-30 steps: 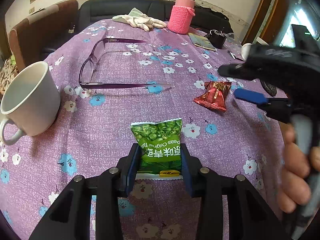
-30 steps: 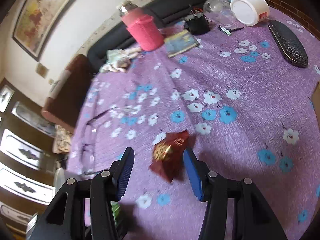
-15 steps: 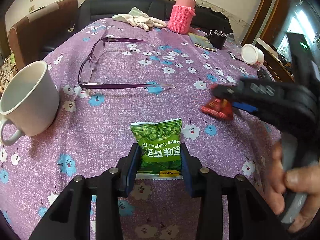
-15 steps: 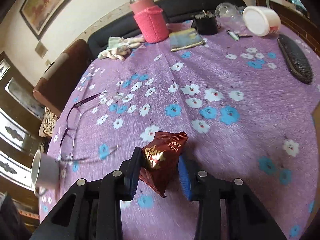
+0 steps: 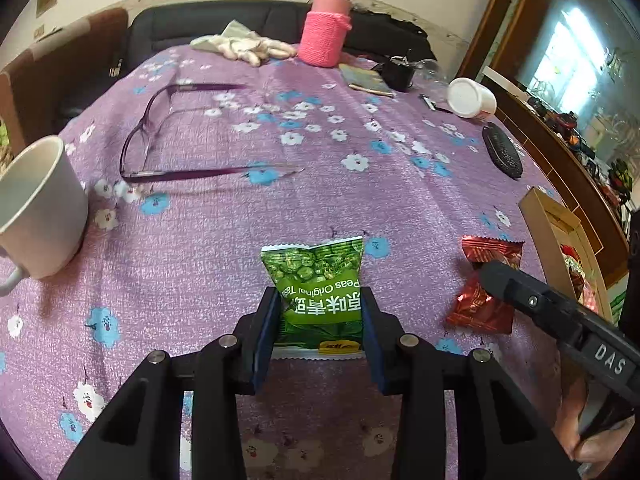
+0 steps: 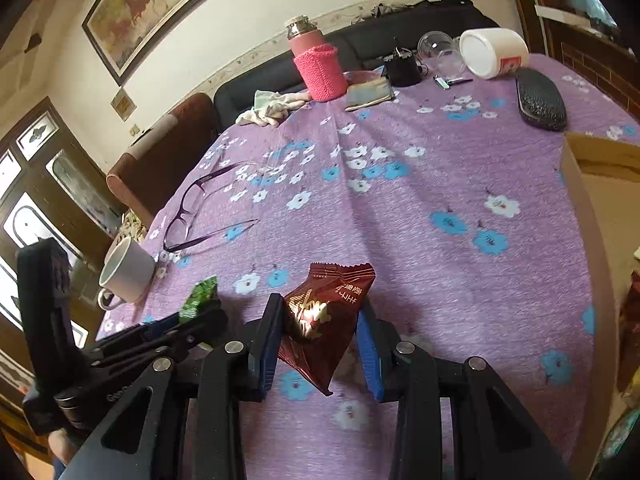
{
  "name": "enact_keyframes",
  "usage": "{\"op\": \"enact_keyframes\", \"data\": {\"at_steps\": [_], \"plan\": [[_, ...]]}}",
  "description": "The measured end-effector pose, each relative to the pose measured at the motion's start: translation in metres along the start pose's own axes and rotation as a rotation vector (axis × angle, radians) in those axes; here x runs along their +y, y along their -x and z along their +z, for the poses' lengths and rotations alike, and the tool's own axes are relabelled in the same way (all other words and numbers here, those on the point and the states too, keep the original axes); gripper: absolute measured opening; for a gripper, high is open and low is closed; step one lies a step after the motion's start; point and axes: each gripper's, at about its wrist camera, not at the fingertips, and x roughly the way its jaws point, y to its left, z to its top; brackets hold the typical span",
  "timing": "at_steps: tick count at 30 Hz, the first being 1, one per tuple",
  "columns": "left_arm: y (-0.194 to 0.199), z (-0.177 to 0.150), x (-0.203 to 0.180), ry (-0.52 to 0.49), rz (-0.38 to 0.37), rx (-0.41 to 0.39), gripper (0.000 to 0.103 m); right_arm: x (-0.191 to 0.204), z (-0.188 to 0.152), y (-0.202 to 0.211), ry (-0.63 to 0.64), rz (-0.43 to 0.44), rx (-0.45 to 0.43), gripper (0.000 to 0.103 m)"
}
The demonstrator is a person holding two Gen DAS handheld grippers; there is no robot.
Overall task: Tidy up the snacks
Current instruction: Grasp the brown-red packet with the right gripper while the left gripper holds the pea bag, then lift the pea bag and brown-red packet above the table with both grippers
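My left gripper (image 5: 319, 312) is shut on a green pea snack packet (image 5: 318, 280) and holds it just over the purple flowered tablecloth (image 5: 224, 216). My right gripper (image 6: 318, 320) is shut on a dark red snack packet (image 6: 320, 316), lifted a little above the cloth. In the left wrist view the red packet (image 5: 486, 284) and the right gripper's finger (image 5: 532, 300) show at the right. In the right wrist view the green packet (image 6: 199, 296) shows at the left in the left gripper. A cardboard box (image 5: 556, 236) with wrapped snacks inside stands at the right table edge.
A white mug (image 5: 38, 208) stands at the left. Purple glasses (image 5: 160, 136) lie in the middle. At the back are a pink-sleeved bottle (image 5: 326, 28), white gloves (image 5: 244, 46), a small booklet (image 5: 364, 80), a white jar (image 5: 472, 98) and a black case (image 5: 502, 152).
My right gripper closed on the red packet, lifted it and carried it right and nearer, toward the box. My left gripper stayed shut on the green packet and shifted slightly.
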Motion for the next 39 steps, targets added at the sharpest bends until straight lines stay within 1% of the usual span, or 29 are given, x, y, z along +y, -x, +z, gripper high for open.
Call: {"op": "enact_keyframes", "data": {"at_steps": [5,10,13,18,24,31,39], "plan": [[0.006,0.001,-0.004,-0.018,-0.023,-0.032,0.038,-0.005,0.001,0.003,-0.016,0.024,-0.011,0.038],[0.010,0.000,-0.010,-0.044,-0.033,-0.050,0.038,0.001,0.001,0.009,0.010,0.031,-0.033,0.039],[0.011,-0.001,-0.013,-0.058,-0.024,-0.057,0.038,0.007,0.000,0.013,0.039,0.024,-0.053,0.039],[0.014,-0.002,-0.016,-0.074,-0.013,-0.074,0.038,0.010,0.000,0.013,0.058,0.015,-0.059,0.039],[0.022,-0.005,-0.026,-0.129,0.033,-0.125,0.038,0.013,-0.001,0.014,0.077,0.010,-0.070,0.039],[0.031,-0.009,-0.040,-0.206,0.111,-0.200,0.038,0.020,-0.003,0.016,0.117,-0.006,-0.088,0.039],[0.034,-0.012,-0.048,-0.256,0.178,-0.248,0.038,0.020,-0.003,0.015,0.124,-0.010,-0.091,0.039]]}}
